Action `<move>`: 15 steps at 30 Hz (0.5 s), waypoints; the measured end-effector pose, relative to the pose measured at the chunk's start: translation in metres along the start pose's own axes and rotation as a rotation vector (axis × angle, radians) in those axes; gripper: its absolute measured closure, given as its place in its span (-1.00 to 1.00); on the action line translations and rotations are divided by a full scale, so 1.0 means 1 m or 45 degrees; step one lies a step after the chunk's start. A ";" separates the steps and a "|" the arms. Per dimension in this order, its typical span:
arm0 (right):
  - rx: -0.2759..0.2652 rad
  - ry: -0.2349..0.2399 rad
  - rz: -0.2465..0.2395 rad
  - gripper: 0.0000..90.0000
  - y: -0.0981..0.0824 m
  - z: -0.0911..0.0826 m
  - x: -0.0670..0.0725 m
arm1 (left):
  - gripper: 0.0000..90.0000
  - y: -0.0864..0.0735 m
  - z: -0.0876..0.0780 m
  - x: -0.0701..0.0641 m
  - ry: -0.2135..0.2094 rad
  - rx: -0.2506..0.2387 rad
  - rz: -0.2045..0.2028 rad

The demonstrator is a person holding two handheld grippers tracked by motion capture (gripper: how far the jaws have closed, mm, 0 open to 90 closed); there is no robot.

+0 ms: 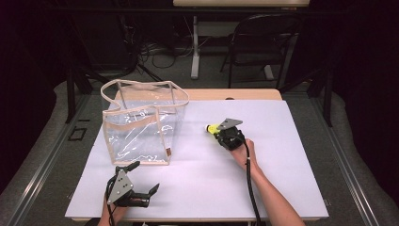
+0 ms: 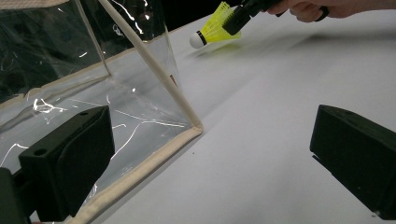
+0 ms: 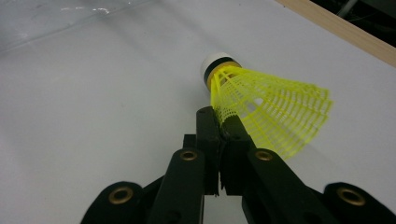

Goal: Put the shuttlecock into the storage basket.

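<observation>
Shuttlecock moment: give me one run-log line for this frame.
right gripper: shut on yellow shuttlecock skirt | left gripper: open, holding nothing, beside clear bag | bag: upright on white table

In your right gripper view, the black jaws cover the edge of the yellow mesh skirt of the white-tipped shuttlecock (image 3: 261, 105), so you cannot see how much of it sits between them. In your left gripper view, the clear plastic bag with beige trim (image 2: 140, 98) is cut off by the top and left edges. From the high view, your left hand (image 1: 113, 214) runs off the bottom edge.
</observation>
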State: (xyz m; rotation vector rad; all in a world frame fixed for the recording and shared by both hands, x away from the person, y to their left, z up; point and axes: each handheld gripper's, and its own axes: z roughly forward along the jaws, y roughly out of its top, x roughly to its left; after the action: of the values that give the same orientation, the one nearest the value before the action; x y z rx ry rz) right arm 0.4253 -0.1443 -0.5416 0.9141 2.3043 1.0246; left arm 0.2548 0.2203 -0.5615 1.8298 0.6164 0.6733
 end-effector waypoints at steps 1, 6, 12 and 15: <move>-0.003 0.000 0.000 0.97 0.000 0.000 0.000 | -1.00 0.000 0.000 0.000 0.000 0.003 0.003; -0.003 -0.001 0.000 0.97 0.003 -0.003 -0.001 | -1.00 0.000 0.000 0.000 0.000 0.003 0.002; -0.007 0.001 -0.002 0.97 0.006 -0.006 -0.001 | -1.00 0.000 0.000 0.000 -0.002 0.007 0.000; -0.009 -0.002 -0.006 0.97 0.007 -0.008 -0.002 | -1.00 0.000 0.000 0.000 -0.002 0.006 0.000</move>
State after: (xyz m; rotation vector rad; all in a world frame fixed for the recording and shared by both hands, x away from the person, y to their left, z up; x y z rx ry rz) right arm 0.4244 -0.1458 -0.5313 0.9064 2.2992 1.0290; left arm 0.2551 0.2201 -0.5616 1.8347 0.6176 0.6707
